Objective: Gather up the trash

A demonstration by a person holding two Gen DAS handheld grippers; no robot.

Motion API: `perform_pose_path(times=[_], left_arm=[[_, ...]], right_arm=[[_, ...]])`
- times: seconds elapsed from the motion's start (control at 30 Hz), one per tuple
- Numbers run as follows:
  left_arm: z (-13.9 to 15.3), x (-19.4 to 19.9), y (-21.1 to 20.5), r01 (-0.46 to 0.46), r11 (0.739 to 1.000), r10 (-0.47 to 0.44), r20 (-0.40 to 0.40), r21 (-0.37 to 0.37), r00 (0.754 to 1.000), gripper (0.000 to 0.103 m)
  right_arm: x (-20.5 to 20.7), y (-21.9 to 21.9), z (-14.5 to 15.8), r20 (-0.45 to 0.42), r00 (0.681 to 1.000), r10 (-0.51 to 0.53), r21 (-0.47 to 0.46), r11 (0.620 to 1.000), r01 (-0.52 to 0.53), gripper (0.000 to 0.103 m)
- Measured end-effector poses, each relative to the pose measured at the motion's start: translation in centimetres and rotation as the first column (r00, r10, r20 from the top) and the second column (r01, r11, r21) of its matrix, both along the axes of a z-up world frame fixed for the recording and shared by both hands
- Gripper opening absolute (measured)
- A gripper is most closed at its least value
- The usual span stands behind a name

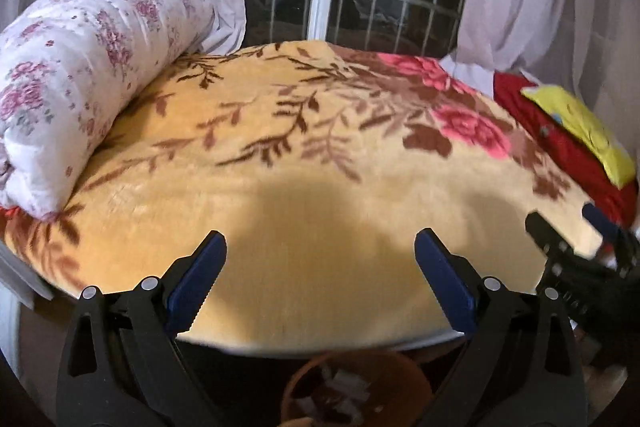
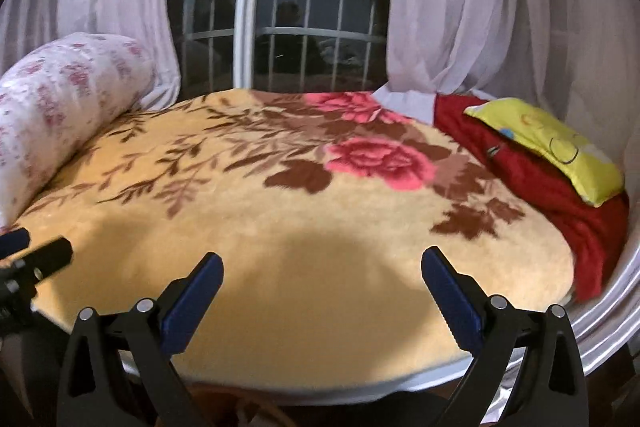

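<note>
Our left gripper [image 1: 320, 279] has its blue pads spread wide with nothing between them, only blanket showing through the gap; our right gripper [image 2: 322, 291] stands just as wide and just as empty. Each one shows at the edge of the other's view, so the two hang side by side above the near edge of the bed. Below the left gripper, on the floor against the bed's foot, sits the orange bin [image 1: 416, 383], and the trash [image 1: 340, 387] in it looks like pale crumpled scraps. We judge such scraps light, soft and easily crushed, best pinched at a raised fold. Beyond lie the floral blanket [image 1: 280, 155], with no litter that we can make out, the rolled quilt [image 1: 80, 67] and the yellow pillow [image 2: 548, 147]
</note>
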State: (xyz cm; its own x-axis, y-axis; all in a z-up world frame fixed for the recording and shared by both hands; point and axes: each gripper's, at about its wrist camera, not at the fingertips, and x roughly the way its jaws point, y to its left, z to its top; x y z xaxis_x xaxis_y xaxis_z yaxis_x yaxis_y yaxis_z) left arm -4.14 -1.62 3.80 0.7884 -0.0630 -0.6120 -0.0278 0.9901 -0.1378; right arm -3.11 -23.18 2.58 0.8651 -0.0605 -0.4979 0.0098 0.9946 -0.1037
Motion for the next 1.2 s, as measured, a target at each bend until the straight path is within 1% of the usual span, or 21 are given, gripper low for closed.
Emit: perform_pose_path(times=[0.03, 0.13, 0.23, 0.37, 0.5, 0.73, 0.83, 1.0, 1.2], left_arm=[[0.0, 0.5, 0.1, -0.009, 1.0, 0.009, 0.004, 0.002, 1.0, 0.093], [-0.2, 2.0, 0.2, -0.037, 0.999, 0.037, 0.006, 0.037, 0.999, 0.093], [-0.8, 3.1, 0.4, -0.052, 0.997, 0.052, 0.001, 0.064, 0.999, 0.093], [-1.6, 3.9, 1.2, -0.065, 0.997, 0.066, -0.018, 0.046, 0.998, 0.093], [-2.2, 4.2, 1.7, -0.078, 0.996, 0.079, -0.035, 0.039, 0.996, 0.093], [-3.0, 4.4, 1.7, -0.068, 0.996, 0.071, -0.049, 0.062, 0.996, 0.093], [-3.0, 4.4, 1.6, -0.064, 0.996, 0.067, -0.053, 0.061, 0.996, 0.093], [-3.0, 4.4, 1.2, -0.062, 0.994, 0.067, -0.05, 0.085, 0.997, 0.093], [-3.0, 4.4, 1.0, -0.061, 0.994, 0.065, -0.047, 0.088, 0.997, 0.093]], right_arm=[[0.5, 0.1, -0.1, 0.002, 1.0, -0.007, 0.001, 1.0, 0.007, 0.098], [1.3, 0.4, -0.6, -0.002, 1.0, -0.017, 0.016, 1.0, 0.018, 0.098], [2.0, 0.8, -1.3, -0.02, 1.0, -0.021, 0.016, 1.0, 0.022, 0.098], [2.5, 1.5, -2.1, -0.037, 0.999, -0.008, -0.002, 1.0, 0.008, 0.098], [2.5, 1.9, -2.2, -0.036, 0.999, -0.007, -0.019, 1.0, 0.006, 0.098], [2.6, 2.0, -2.3, -0.038, 0.999, -0.004, -0.011, 1.0, 0.004, 0.098], [2.6, 2.1, -2.3, -0.039, 0.999, -0.005, -0.011, 1.0, 0.004, 0.098], [2.5, 2.1, -2.3, -0.04, 0.999, -0.006, -0.011, 1.0, 0.005, 0.098], [2.4, 2.4, -2.5, -0.049, 0.999, -0.008, -0.011, 1.0, 0.007, 0.098]])
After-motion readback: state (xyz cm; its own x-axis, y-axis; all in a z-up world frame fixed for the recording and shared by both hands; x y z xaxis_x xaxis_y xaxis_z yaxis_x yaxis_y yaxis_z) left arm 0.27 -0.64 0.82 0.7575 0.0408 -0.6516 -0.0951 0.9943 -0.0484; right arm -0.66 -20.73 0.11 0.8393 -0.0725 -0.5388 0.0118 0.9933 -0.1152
